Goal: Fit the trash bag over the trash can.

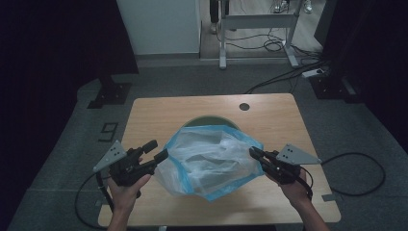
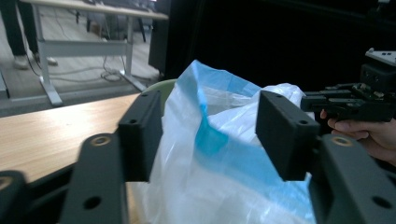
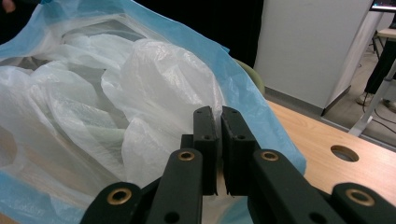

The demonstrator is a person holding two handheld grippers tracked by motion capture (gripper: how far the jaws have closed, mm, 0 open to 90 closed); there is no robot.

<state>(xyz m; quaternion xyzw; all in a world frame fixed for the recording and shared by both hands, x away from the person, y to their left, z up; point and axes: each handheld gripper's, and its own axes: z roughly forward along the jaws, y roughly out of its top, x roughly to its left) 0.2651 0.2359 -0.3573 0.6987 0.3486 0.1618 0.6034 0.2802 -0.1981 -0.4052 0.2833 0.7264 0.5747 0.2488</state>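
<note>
**Opening a bin bag over a green bin with two claws: grip tips and a quick count**

So here's the setup: a clear plastic bag point(image 1: 211, 161) with a blue rim sits in the middle of the desk point(image 1: 276, 120), draped over a green bin point(image 1: 209, 120) whose rim peeks out behind it. The right claw point(image 1: 253, 153) is clenched on the bag's edge, jaws pinched together with the thin film between them. The left claw point(image 1: 156, 151) is released, jaws standing apart at the bag's left edge; in the left gripper view the blue rim sits right between them but the pads aren't pressing on it.

My take on doing this step well:
- Keep the right pinch firm and steady; it's the anchor.
- Get the left claw onto the blue rim itself, not the loose clear film, since the hem looks less likely to slip or tear.
- Close on a single layer only, otherwise the mouth probably won't open.
- Pull the two sides apart gently and level, so the mouth spreads over the bin rather than dragging the bag off.

Count: one bag, one bin, two claws, one desk, and one round hole point(image 1: 244, 106) in the desktop.
</note>
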